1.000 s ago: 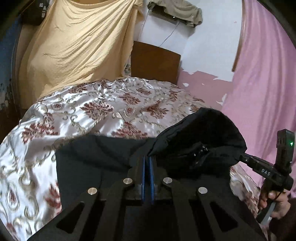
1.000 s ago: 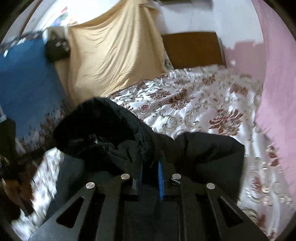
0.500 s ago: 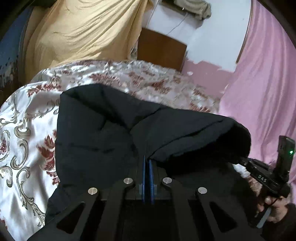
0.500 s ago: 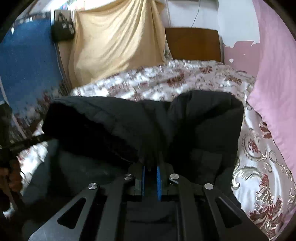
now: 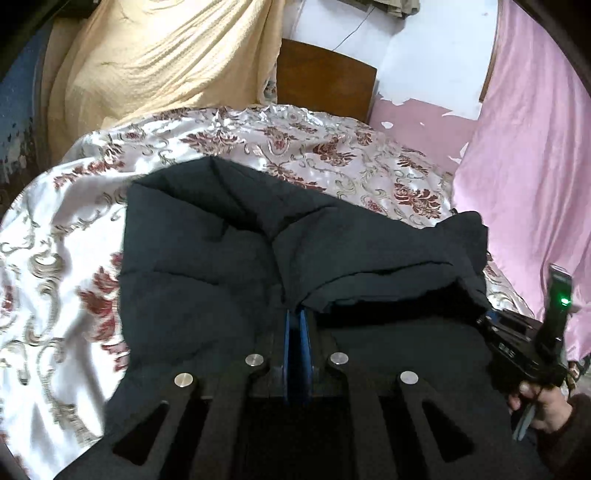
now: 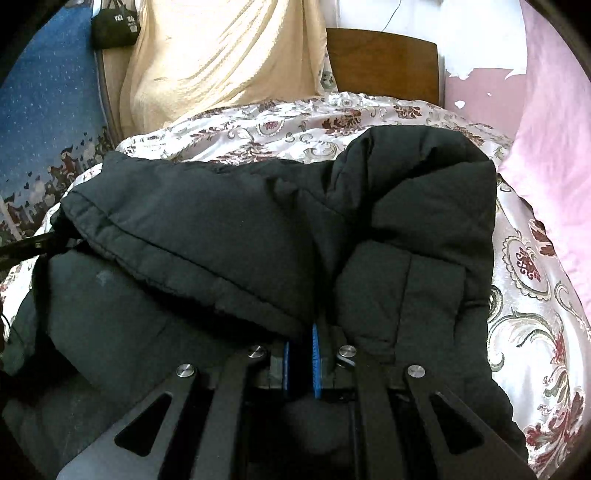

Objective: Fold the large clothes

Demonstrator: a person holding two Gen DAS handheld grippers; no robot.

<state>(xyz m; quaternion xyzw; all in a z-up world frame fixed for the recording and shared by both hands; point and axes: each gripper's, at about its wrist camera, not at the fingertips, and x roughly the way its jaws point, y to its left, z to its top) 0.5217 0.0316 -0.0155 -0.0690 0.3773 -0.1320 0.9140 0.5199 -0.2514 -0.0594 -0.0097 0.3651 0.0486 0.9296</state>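
A black padded jacket (image 5: 207, 266) lies on the floral satin bedspread (image 5: 55, 258), its near part doubled forward over the rest. My left gripper (image 5: 295, 314) pinches the folded edge between its blue pads, and its jaws are just beginning to open. In the right wrist view the same jacket (image 6: 207, 229) fills the middle. My right gripper (image 6: 301, 332) is shut on its fabric, which hides the fingertips. The right gripper (image 5: 517, 332) and the hand (image 5: 543, 406) holding it also show at the left wrist view's right edge.
A yellow cloth (image 5: 166, 62) hangs behind the bed beside a wooden headboard (image 5: 325, 81). A pink curtain (image 5: 535, 147) runs along the right side. In the right wrist view a blue patterned cloth (image 6: 44, 110) and a black bag (image 6: 114, 22) are at the left.
Both grippers came down towards the bed with the lifted jacket edge. The raised fold now lies over the rest of the jacket and covers more of the bedspread.
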